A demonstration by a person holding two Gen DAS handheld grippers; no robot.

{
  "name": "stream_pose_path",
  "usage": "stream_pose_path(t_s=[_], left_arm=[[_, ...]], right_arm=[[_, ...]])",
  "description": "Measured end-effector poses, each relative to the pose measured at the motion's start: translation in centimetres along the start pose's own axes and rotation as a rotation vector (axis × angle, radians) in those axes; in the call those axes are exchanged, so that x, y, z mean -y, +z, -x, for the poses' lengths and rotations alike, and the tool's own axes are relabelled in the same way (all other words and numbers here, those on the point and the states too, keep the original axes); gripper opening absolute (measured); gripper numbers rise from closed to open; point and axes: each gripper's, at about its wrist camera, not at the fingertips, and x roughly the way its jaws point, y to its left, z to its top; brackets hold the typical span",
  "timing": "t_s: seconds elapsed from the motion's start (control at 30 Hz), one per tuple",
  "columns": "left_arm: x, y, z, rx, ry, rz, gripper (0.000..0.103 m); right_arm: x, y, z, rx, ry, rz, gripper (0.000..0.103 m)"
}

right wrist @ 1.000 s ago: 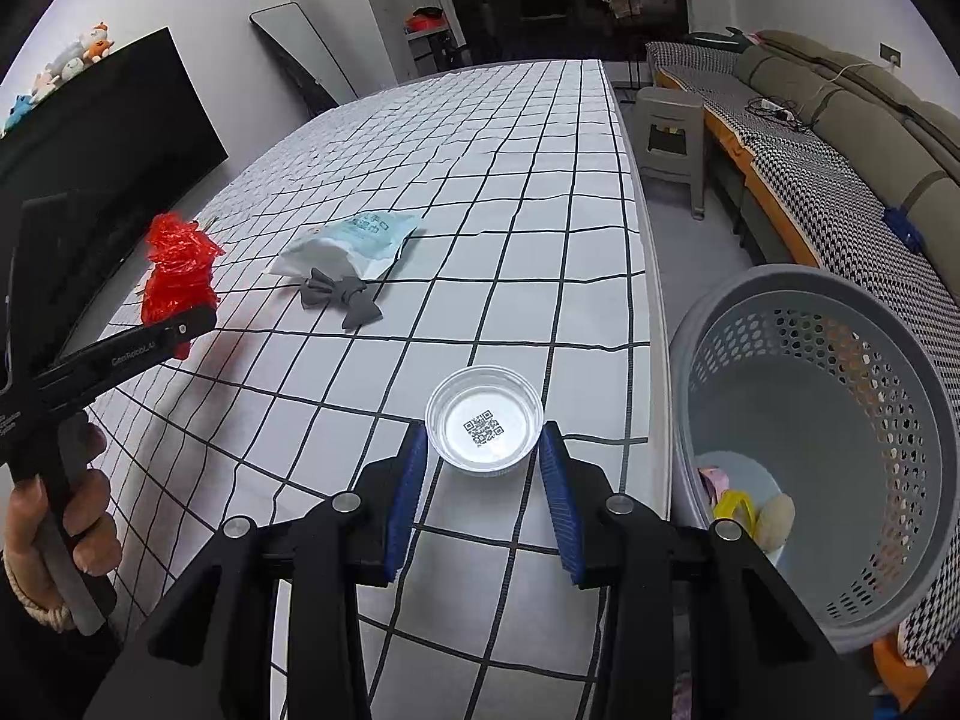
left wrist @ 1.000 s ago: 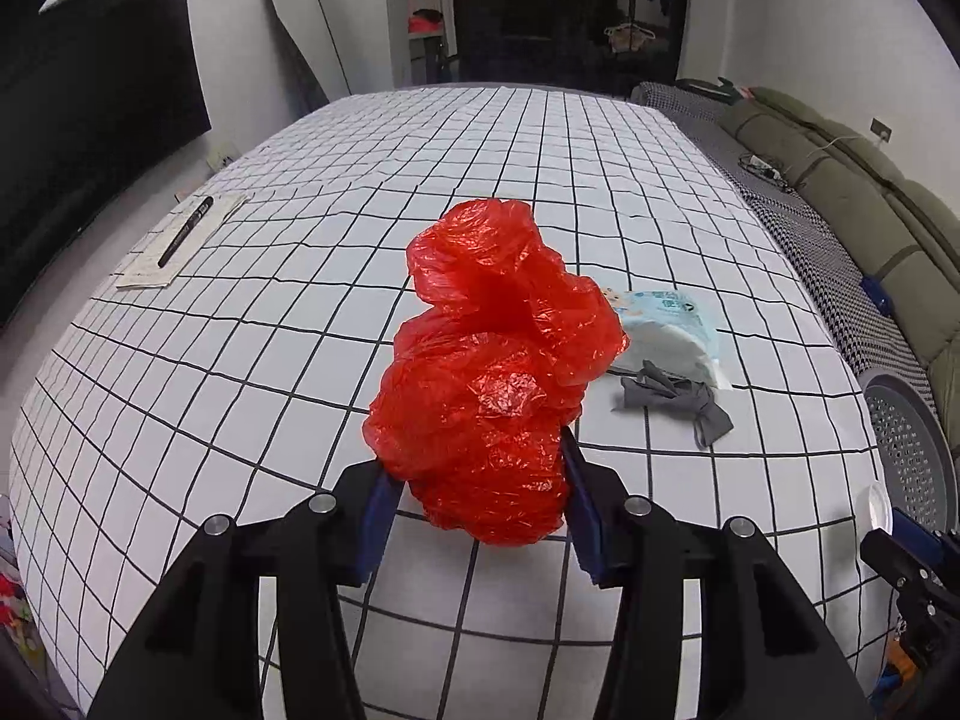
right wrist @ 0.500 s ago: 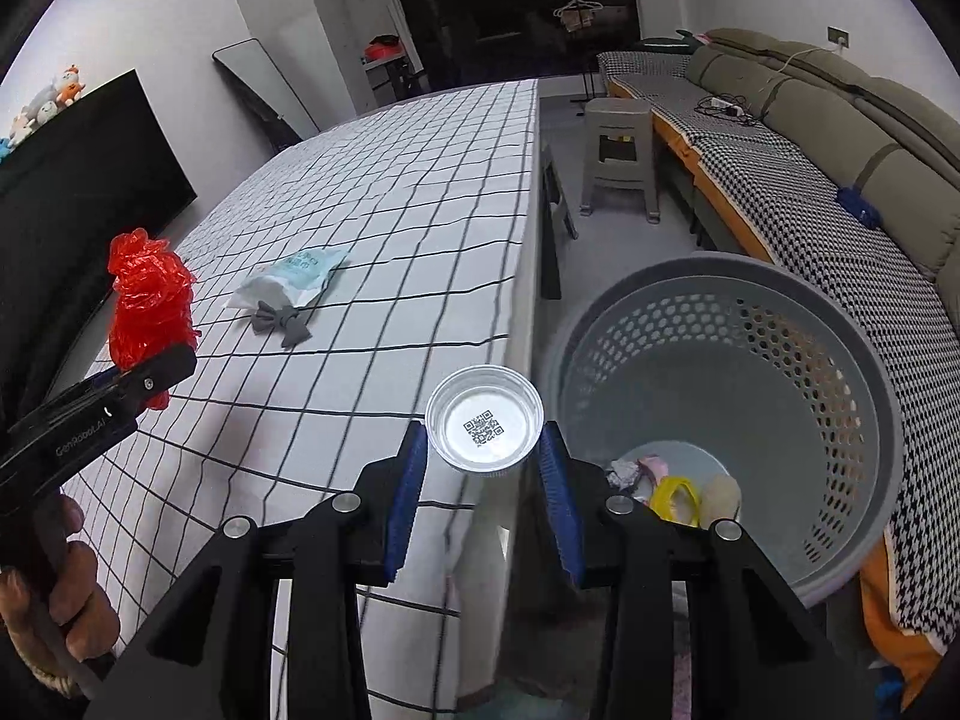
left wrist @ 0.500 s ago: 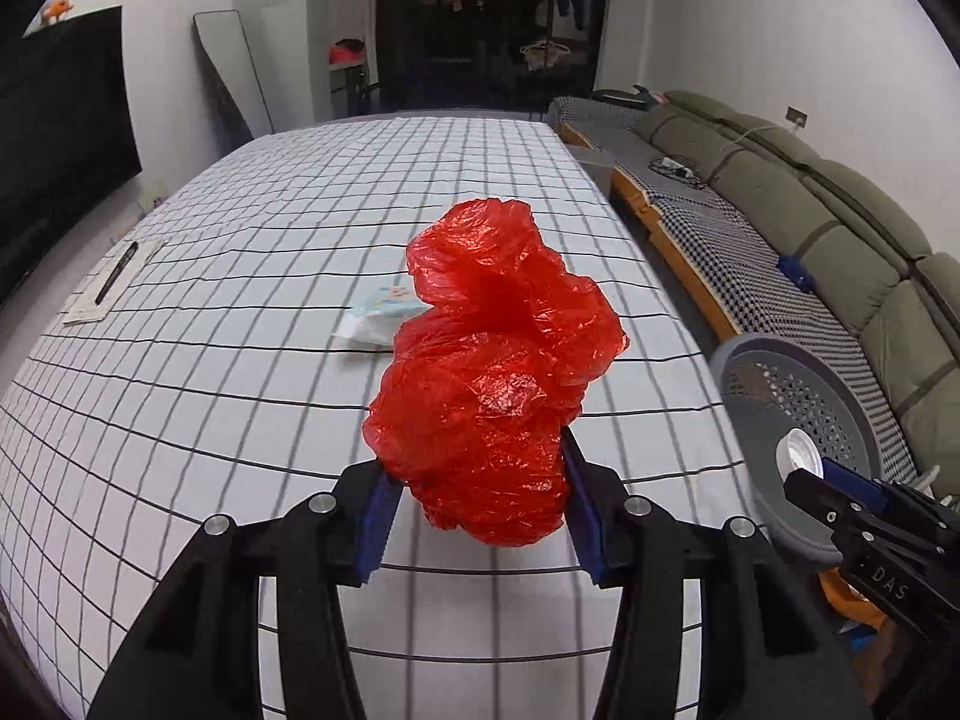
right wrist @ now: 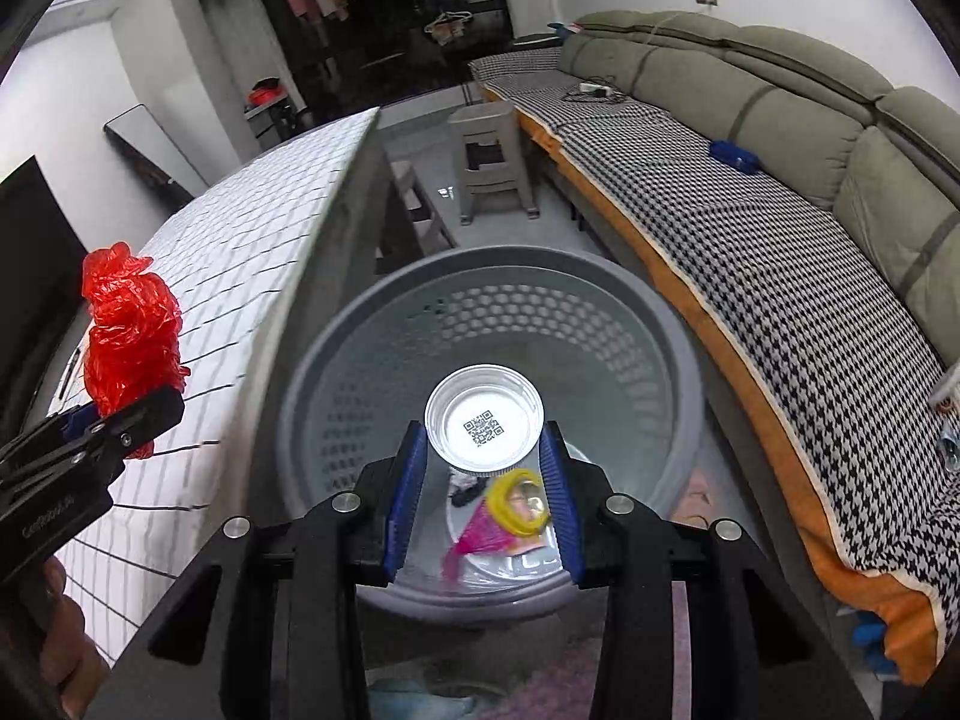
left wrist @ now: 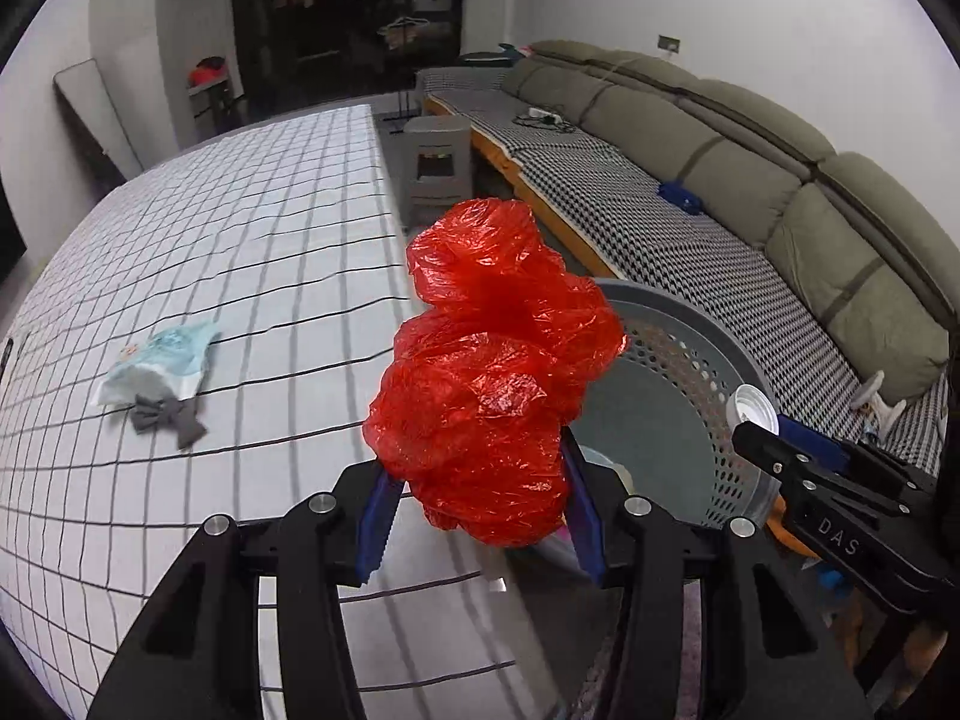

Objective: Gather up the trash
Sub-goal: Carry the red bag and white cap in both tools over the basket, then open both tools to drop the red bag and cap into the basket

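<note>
Two loads ready: right gripper [right wrist: 485,468] clamped on the clear plastic lid [right wrist: 483,417], poised over the grey perforated basket [right wrist: 384,312]; left gripper [left wrist: 477,516] pinching the crumpled red plastic bag [left wrist: 489,372] near the table edge. Release the lid first; carry the bag fully past the rim before opening.

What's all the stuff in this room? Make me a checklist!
Surface: table with a white grid cloth.
Job's things: red plastic bag and foil cup, both held; grey basket on the floor, with scraps inside.
Clutter: blue-white packet and grey bow on the table.
Grippers: left gripper shut on the bag beside the basket; right gripper shut on the cup over the basket.
Cables: one on the sofa.
Surroundings: sofa, grey stool, hanging clothes.
</note>
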Motion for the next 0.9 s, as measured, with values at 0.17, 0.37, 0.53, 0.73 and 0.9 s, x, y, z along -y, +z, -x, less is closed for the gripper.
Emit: stream_pose_path(t_s=[0.17,0.37,0.53,0.73,0.9], left_arm=[[2.7,0.5,-2.1,-0.036,-0.017,-0.043,0.048],[4.6,0.8,-4.4,-0.079,-0.021,-0.062,0.048],[5.1,1.1,-5.1,-0.092,-0.014,-0.075,0.049],[5.3,1.0,-5.5,-0.108,-0.006,-0.079,0.051],[5.5,1.0,-5.4,-0.104,-0.006,-0.08,0.051]], right_arm=[[2.2,0.3,-0.9,-0.013,-0.013,-0.005,0.037],[3.5,0.7,-2.0,-0.034,-0.016,0.007,0.038],[3.9,0.9,-2.8,-0.056,-0.01,0.016,0.038],[4.0,1.1,-3.5,-0.064,0.0,0.016,0.038],[4.0,1.2,-3.5,-0.067,0.003,0.013,0.038]])
